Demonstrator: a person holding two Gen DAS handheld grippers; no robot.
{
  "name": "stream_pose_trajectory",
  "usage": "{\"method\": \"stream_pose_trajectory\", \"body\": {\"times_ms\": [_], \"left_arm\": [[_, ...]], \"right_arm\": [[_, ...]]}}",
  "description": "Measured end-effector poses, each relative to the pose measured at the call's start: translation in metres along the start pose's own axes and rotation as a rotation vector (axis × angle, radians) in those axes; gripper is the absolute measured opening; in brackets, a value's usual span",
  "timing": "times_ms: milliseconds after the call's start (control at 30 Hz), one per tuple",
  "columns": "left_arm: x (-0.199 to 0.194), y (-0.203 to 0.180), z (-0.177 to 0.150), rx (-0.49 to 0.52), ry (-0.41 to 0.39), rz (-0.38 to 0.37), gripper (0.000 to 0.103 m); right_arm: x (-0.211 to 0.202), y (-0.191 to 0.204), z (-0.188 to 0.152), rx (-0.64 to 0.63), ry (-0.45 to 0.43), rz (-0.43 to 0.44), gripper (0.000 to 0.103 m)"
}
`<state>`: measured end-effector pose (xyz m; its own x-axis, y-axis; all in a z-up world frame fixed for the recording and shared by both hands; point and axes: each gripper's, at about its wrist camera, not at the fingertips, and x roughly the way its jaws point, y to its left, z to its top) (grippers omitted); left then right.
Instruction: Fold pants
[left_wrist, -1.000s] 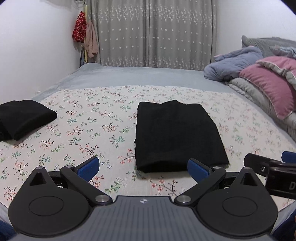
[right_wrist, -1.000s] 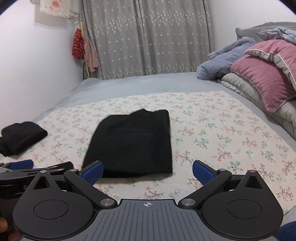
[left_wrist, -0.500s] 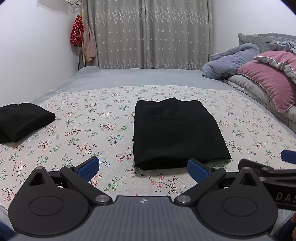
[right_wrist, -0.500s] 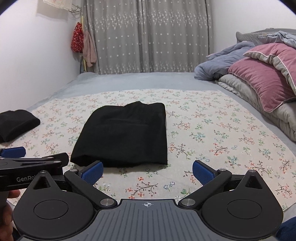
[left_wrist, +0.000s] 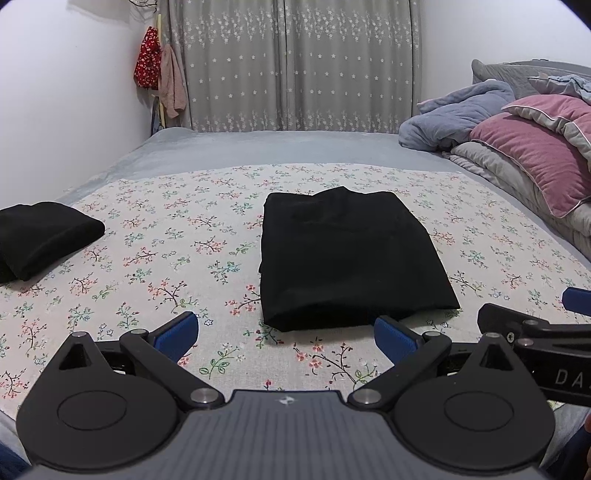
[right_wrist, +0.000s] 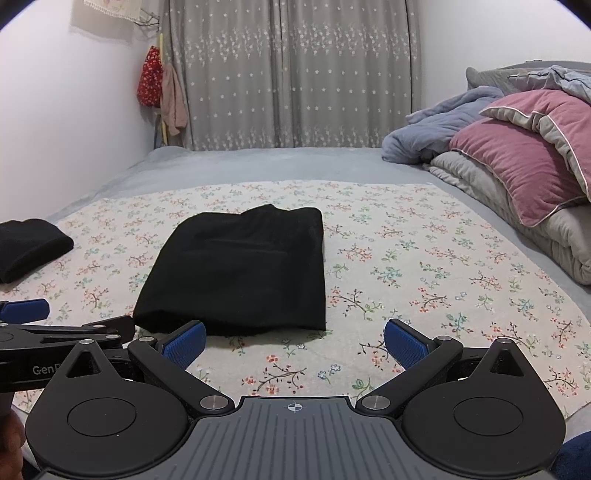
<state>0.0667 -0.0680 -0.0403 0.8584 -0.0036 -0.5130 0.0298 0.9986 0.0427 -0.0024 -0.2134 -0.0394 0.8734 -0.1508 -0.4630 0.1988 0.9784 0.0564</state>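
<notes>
Bedroom scene, viewed low over a bed with a grey-blue cover. Floral sheet spread over the near part of the bed: pale ground, small red and green sprigs, far edge straight across the grey-blue cover. Folded black pants lying flat near the middle of the floral sheet, in a compact rectangle, fold edge toward the cameras; same pants left of centre in the right wrist view. Second folded black garment at the left edge of the sheet, well apart from the pants. Left gripper spread wide, holding nothing, blue pads just short of the near edge of the pants. Right gripper likewise spread wide and holding nothing, left pad at the near edge of the pants, right pad over bare sheet. Along the right side: pink pillow stacked on grey bedding, with a crumpled blue blanket behind. Back wall covered by a grey curtain with small white stars. White wall at left, with a red patterned cloth and a pinkish cloth hanging in the corner.
</notes>
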Motion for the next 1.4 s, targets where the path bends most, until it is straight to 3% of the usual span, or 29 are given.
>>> {"method": "stream_pose_trajectory", "body": {"times_ms": [1400], "left_arm": [[0.0037,-0.0089,-0.0025,0.003,0.021,0.023,0.103]], "right_arm": [[0.0049,-0.0011,-0.0046,0.001,0.017,-0.005,0.103]]}}
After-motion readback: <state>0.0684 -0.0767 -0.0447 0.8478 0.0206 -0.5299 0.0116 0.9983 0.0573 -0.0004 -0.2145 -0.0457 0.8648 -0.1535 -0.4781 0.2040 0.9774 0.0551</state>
